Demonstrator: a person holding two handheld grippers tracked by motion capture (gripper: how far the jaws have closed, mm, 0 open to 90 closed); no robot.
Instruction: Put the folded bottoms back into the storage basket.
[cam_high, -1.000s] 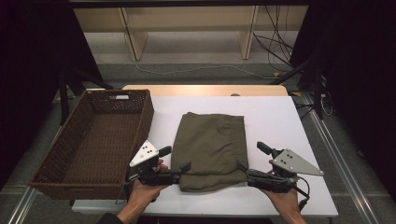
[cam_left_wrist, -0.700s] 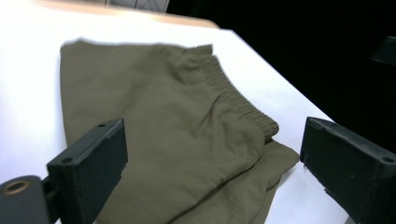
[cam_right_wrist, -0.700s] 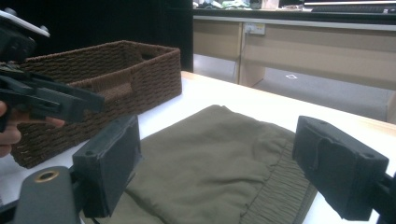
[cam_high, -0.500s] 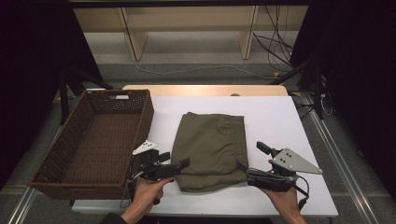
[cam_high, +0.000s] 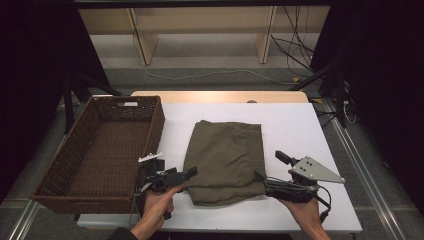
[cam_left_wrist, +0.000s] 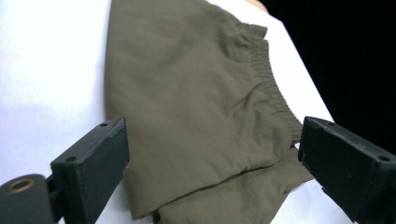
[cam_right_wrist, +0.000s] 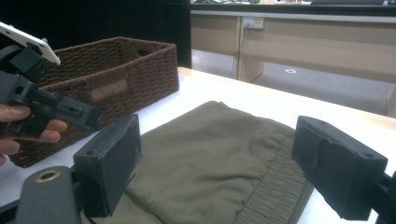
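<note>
Folded olive shorts (cam_high: 226, 160) lie flat mid-table, on the white table (cam_high: 300, 125), just right of the wicker basket (cam_high: 100, 150). Looks like a folded garment w/ elastic waistband; in the left gripper view the gathered waistband (cam_left_wrist: 271, 88) runs along one edge, and a lower layer pokes out under the top layer at the near corner. Fabric is matte, soft, a few shallow creases, no bulges. It's a neat rectangle, slightly wider at the near end.

Progress, as I judge it: folding seems done or nearly so; what's left is prob. picking it up and moving it into the basket, which holds nothing. Nothing gripped yet, so the lift hasn't begun.

Left gripper (cam_high: 191, 172) sits at the near-left corner of the shorts, tip touching or just over the cloth edge; its own view has jaws spread wide, cloth between them but not pinched. It holds nothing. Right gripper (cam_high: 260, 176) is at the near-right corner, also at the cloth edge; jaws wide apart in its view, straddling the waistband side, nothing held.

The left hand (cam_high: 157, 205) and right hand (cam_high: 305, 210) come in from the near table edge. Beyond the table: wooden shelving legs and cables on the floor.
</note>
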